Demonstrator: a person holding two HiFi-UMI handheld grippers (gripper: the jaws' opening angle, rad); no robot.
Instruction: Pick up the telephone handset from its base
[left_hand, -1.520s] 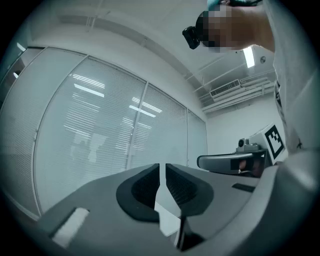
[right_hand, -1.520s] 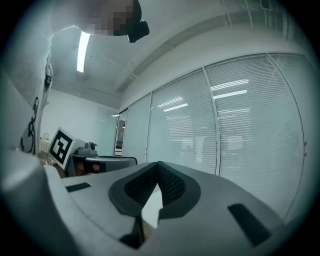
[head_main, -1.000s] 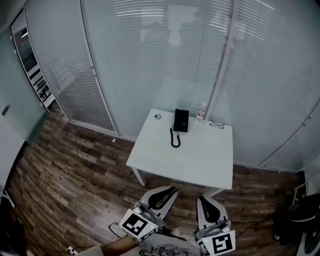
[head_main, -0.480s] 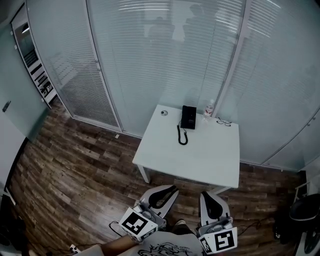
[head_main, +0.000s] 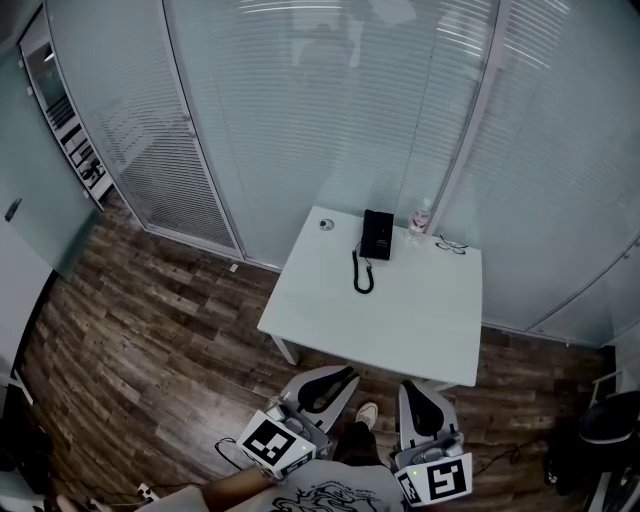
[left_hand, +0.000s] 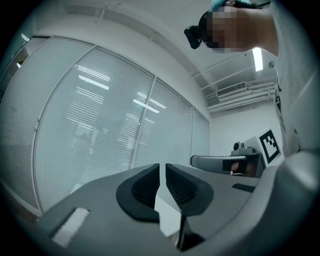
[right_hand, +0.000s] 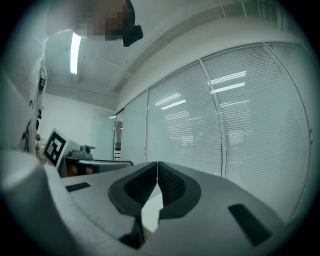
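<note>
1. A white table (head_main: 400, 320) is standing on a wooden floor (head_main: 150, 340), beside blinded glass walls (head_main: 330, 120).
2. The telephone handset (head_main: 371, 234) is sitting on its base (head_main: 383, 236) at the table's far edge, well apart from both grippers.
3. The left gripper (head_main: 346, 375) and right gripper (head_main: 412, 386) are holding their jaws together, empty.
4. Compared with a second ago, a shoe (head_main: 366, 413) is showing further forward between the grippers.

Light: cool, even; ceiling strip (right_hand: 75, 51) overhead.
Glare: strip reflections streak the glass wall (left_hand: 95, 82).
Distortion: fisheye bending, dark corners in both gripper views.
Focus: my left gripper (left_hand: 162, 172) and right gripper (right_hand: 157, 170) soft up close; head view sharp.
</note>
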